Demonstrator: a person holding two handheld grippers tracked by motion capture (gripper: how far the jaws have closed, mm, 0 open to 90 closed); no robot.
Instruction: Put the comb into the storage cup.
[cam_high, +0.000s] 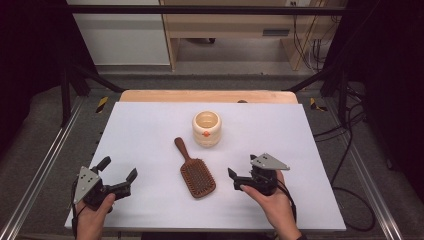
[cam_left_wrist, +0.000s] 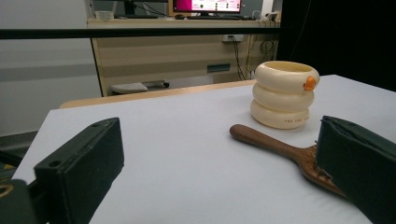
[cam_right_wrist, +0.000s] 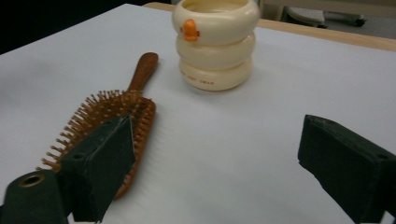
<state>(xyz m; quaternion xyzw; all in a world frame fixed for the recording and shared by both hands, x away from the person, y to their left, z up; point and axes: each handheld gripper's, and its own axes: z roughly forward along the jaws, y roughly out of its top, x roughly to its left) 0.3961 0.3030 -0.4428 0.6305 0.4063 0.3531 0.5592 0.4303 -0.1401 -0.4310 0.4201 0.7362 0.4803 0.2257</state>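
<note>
Left gripper (cam_high: 119, 175): held in the person's left hand (cam_high: 92, 212) at the near left corner of the desk (cam_high: 150, 125); its jaws stand wide apart with nothing between them and nothing touching them; in the left gripper view bare white desk shows between the two black jaws

Hairbrush (cam_high: 196, 175): a brown wooden paddle brush lying flat in the middle of the desk, bristles up, between the two grippers; its handle (cam_left_wrist: 261, 140) points away from the person and toward the cup; the right jaw in the left gripper view covers the brush head

Cup (cam_high: 206, 128): a cream holder shaped like three stacked rings, with a small orange knob (cam_right_wrist: 189, 29) near its rim; it stands upright beyond the brush, just past the tip of the handle and apart from it; its mouth is open

Right gripper (cam_high: 240, 176): held in the person's right hand (cam_high: 272, 202) at the near right of the desk, pointing left at the brush head; jaws apart and empty; in the right gripper view the left jaw sits in front of the bristles (cam_right_wrist: 93, 112), and whether it touches them cannot be told, while the right jaw is over bare desk

Surroundings: a wooden edge (cam_high: 207, 96) runs along the far side of the desk; nothing lies between either gripper and the hairbrush
</note>
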